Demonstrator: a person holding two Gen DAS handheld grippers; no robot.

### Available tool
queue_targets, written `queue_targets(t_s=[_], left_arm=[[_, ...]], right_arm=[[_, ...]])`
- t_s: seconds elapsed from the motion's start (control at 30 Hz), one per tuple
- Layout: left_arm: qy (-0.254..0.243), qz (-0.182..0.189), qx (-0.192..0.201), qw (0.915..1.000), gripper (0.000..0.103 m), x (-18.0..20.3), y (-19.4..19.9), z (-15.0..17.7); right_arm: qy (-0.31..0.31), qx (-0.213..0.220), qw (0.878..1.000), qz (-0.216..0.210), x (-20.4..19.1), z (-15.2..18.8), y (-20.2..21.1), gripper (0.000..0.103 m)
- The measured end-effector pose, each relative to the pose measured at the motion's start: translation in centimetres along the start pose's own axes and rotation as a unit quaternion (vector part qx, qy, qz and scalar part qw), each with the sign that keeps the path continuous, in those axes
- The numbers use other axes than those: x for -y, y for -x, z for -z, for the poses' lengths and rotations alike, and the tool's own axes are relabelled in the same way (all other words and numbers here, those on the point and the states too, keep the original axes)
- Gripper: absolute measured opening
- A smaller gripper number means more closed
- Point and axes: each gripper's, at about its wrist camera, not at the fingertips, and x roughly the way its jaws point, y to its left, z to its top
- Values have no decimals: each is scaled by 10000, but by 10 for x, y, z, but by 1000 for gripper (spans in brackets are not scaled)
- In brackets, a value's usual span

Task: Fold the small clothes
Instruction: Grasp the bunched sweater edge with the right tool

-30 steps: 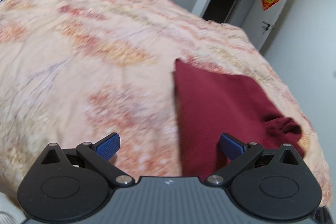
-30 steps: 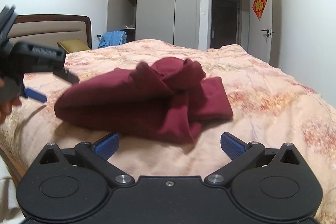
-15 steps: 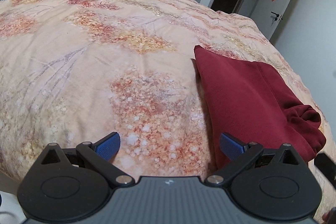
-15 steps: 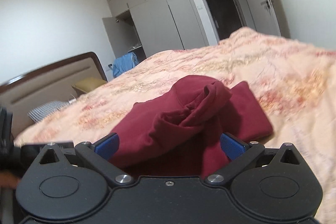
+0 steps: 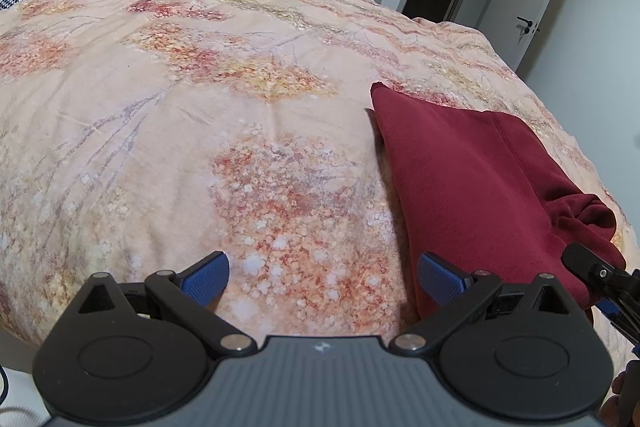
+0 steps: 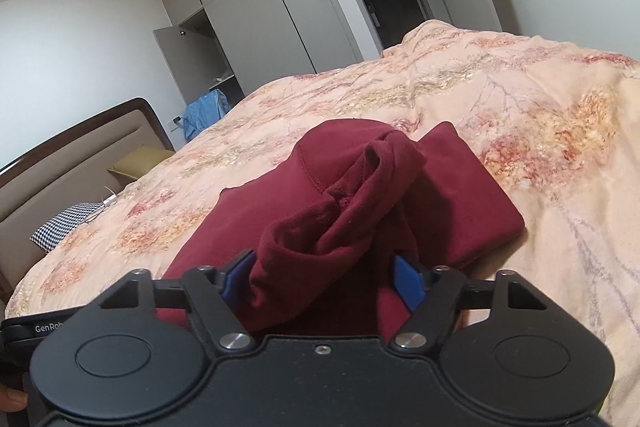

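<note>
Dark red fleece, a small garment (image 6: pixel 360 195) that looks like a hooded top, lies part-folded near the edge of the bed (image 5: pixel 200 107), on its peach floral quilt. Most of it is a flat folded slab; one bunched end, a rolled cuff or hood, rises loose at the near side. The right tool (image 6: pixel 324 279) has that bunched roll between its blue pads (image 6: pixel 406 279), and its jaws have just been closing on it, though I cannot say the pads are pressing yet. The left tool (image 5: pixel 324 273) hovers over bare quilt just beside the garment's straight left edge, jaws wide apart, with nothing between them.

The step in hand looks like taking hold of the loose end to tidy it onto the folded part. Next, I judge, the right tool must close firmly, then lift and lay the roll flat, while the left tool steadies the slab.
</note>
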Motion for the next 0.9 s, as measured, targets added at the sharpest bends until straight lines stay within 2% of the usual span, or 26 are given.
queue_targets(t_s=[0.13, 0.2, 0.27, 0.3, 0.33, 0.4, 0.47, 0.53, 0.6, 0.63, 0.73, 0.8, 0.83, 0.9], left_arm=[[3, -11, -7, 10000, 103, 0, 1, 0], [3, -14, -8, 10000, 103, 1, 1, 0], [6, -6, 6, 10000, 103, 1, 2, -1], [18, 12, 18, 10000, 103, 0, 3, -1], [36, 45, 37, 10000, 103, 0, 5, -1], [63, 154, 134, 9998, 103, -1, 9, -1], [51, 342, 252, 9991, 103, 0, 15, -3], [73, 568, 362, 9977, 103, 2, 21, -4], [94, 813, 429, 9957, 103, 6, 23, -4], [77, 909, 418, 9950, 103, 10, 22, -4], [-50, 933, 216, 9954, 103, 21, 13, 4], [-61, 857, 85, 9963, 103, 24, 5, 10], [-40, 835, 53, 9965, 103, 24, 3, 12], [-36, 829, 39, 9965, 103, 22, 1, 12]], right_arm=[[-56, 27, 10000, -56, 4, 0, 3, 55], [-50, 60, 9999, -72, 4, -1, 6, 38], [-1, 116, 9999, -88, 4, -1, 11, 28], [56, 175, 9998, -68, 3, -1, 14, 15], [133, 252, 9996, 28, 2, 0, 18, 15], [252, 453, 9986, 66, 2, -2, 28, 8], [330, 664, 9972, 70, 6, -4, 42, 7], [489, 806, 9953, 223, 10, -3, 53, 0], [611, 912, 9920, 618, 15, 3, 62, 0], [567, 832, 9923, 715, 22, 7, 62, 0], [40, 362, 9979, 531, 45, 14, 59, 0], [-30, 287, 9985, 455, 49, 18, 60, 16], [-25, 295, 9986, 439, 48, 20, 61, 18], [-129, 322, 9989, 312, 49, 19, 61, 31]])
